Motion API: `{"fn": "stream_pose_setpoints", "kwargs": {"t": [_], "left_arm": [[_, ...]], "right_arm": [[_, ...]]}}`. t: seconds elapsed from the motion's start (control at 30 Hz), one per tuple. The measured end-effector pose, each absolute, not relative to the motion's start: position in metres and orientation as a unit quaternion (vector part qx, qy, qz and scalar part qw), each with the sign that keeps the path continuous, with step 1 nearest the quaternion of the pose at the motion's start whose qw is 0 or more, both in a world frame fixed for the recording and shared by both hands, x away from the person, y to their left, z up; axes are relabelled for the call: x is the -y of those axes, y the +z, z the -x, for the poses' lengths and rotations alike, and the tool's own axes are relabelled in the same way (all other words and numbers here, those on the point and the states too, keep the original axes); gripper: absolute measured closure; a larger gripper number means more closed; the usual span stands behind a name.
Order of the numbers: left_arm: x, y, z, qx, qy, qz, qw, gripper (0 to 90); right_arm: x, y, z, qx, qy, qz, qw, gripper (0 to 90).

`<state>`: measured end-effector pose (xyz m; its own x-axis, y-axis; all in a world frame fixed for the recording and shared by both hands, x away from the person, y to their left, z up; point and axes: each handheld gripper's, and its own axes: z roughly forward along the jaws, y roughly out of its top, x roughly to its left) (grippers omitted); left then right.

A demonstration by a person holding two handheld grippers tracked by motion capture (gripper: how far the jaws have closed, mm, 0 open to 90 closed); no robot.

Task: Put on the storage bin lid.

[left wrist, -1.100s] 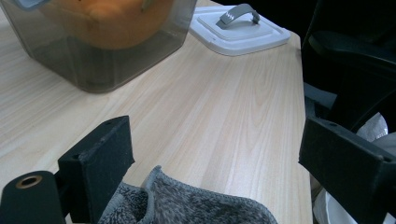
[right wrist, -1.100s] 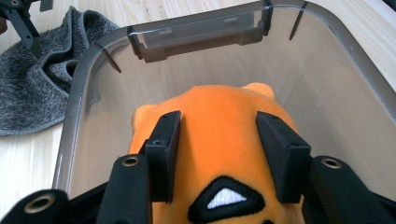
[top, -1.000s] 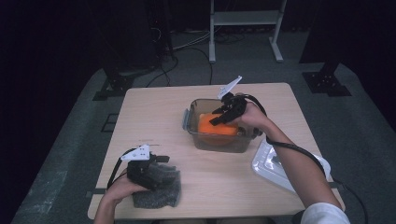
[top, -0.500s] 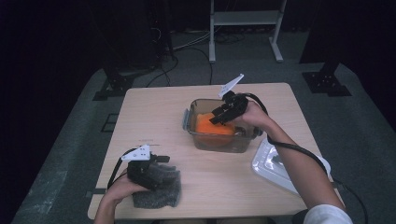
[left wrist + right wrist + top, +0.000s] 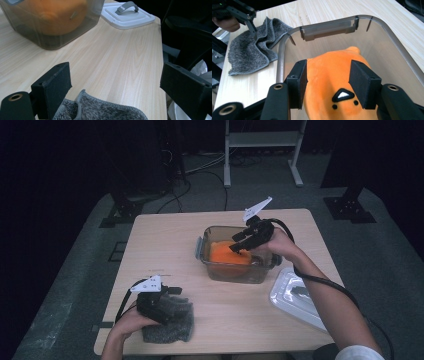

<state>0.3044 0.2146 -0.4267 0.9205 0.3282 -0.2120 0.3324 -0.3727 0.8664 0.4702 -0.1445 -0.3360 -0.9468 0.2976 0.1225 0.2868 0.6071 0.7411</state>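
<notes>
One orange plush toy (image 5: 337, 80) lies inside one clear plastic container (image 5: 235, 270) at the table's centre. The plush is rounded, bright orange, with a small black-and-white triangular mark and two black dots. The right gripper (image 5: 328, 83) stands over it, its jaws either side of the plush; they have just been opening, and whether the pads still press cannot be told. One white lid (image 5: 295, 295) lies at the container's four o'clock. One grey towel (image 5: 170, 322) lies at its seven o'clock; the left gripper (image 5: 115, 87) rests there, jaws wide, holding nothing.
</notes>
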Motion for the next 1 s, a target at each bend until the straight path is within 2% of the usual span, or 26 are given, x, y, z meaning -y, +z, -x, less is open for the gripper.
{"fn": "stream_pose_setpoints", "kwargs": {"t": [1.0], "left_arm": [[-0.214,-0.428,-0.305,-0.198,0.000,-0.830,0.521,8.9]], "right_arm": [[0.233,-0.321,-0.428,-0.866,0.457,-0.202,0.030,40.3]]}}
